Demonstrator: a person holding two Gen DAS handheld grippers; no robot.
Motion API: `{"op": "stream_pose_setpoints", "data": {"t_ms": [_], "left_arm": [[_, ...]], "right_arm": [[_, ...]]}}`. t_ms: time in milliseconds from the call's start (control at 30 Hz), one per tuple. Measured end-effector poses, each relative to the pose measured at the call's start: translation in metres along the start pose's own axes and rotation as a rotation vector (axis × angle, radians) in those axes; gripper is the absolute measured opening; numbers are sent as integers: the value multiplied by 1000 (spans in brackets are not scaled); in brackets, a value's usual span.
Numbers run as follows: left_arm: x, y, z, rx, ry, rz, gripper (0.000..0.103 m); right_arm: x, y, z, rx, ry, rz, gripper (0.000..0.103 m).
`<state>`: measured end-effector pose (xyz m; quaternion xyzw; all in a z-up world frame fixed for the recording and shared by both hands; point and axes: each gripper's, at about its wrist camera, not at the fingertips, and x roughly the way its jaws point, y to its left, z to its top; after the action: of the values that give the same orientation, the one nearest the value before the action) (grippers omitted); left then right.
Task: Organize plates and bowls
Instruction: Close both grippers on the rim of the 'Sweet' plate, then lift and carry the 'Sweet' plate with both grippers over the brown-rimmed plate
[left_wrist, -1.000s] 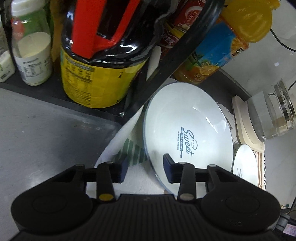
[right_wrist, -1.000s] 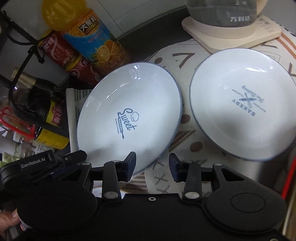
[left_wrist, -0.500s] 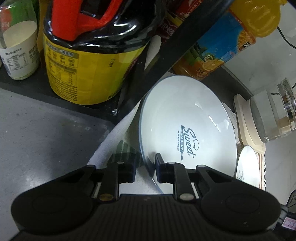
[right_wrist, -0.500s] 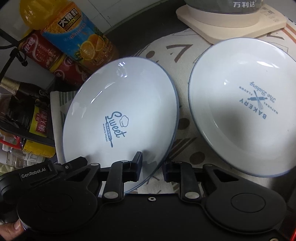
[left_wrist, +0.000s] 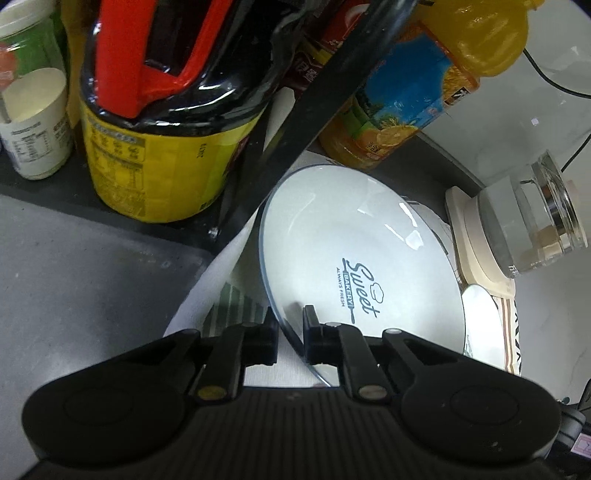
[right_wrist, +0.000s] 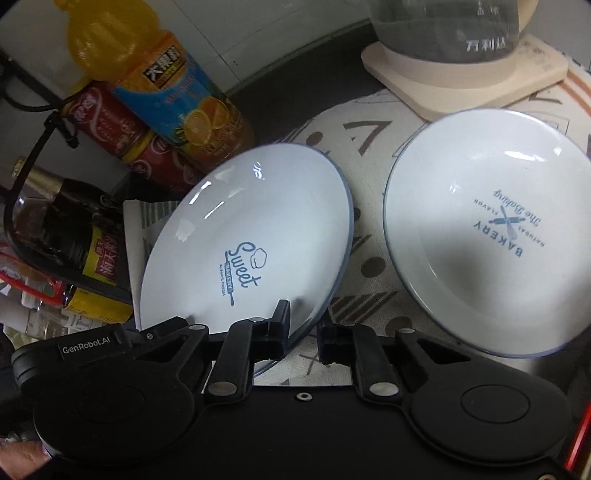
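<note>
Both grippers had just been closing on the same dish — the "Sweet" plate (right_wrist: 243, 240), white with a thin blue rim and printed "Sweet BAKERY ALWAYS FRESH" beside a little chef's hat. It sat tilted, its near edge raised off the patterned cloth (right_wrist: 369, 147).

The left gripper (left_wrist: 290, 332) pinched the plate's near-left rim, one finger over the face and the other behind it, the jaws almost together on the thin edge. The right gripper (right_wrist: 304, 328) had the near-right rim, its left finger on the white face and its right finger below the edge; the jaws were narrow and the rim ran between them.

Just right of that plate, flat on the same cloth and apart from it, lay the second plate (right_wrist: 491, 232), marked "BAKERY", "NATURAL FLAVOR" and "The Baking" around crossed utensils. Behind the second plate stood a glass kettle (right_wrist: 443, 33) on a cream base, with lettering I could not read.

Behind the "Sweet" plate stood an orange juice bottle (right_wrist: 177, 96) with a blue label and Chinese characters, and red cans (right_wrist: 110, 122) beside it. To the plate's left a dark sauce bottle (left_wrist: 162, 122) with a yellow label and red handle stood on a black rack — small print too fine to read. "GenRobot.AI" was written on the left gripper's body.
</note>
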<state>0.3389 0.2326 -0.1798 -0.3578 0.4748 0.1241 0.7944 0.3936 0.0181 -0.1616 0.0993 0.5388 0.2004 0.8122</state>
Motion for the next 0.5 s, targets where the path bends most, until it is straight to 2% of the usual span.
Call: {"op": "stream_pose_setpoints", "data": {"t_ms": [167,267,500], "left_arm": [[-12,-2,-10,-22,6,4,11],[-24,-3,-17,-5,-12,15,11],[-50,2,-30,-36,-51,4,11]], "right_arm": [[-11,-1,-4,-16,-11,8,15],[-21,-4,-9,-12,-15,17,15],[-36,7,-16,-68,-25,29,15]]}}
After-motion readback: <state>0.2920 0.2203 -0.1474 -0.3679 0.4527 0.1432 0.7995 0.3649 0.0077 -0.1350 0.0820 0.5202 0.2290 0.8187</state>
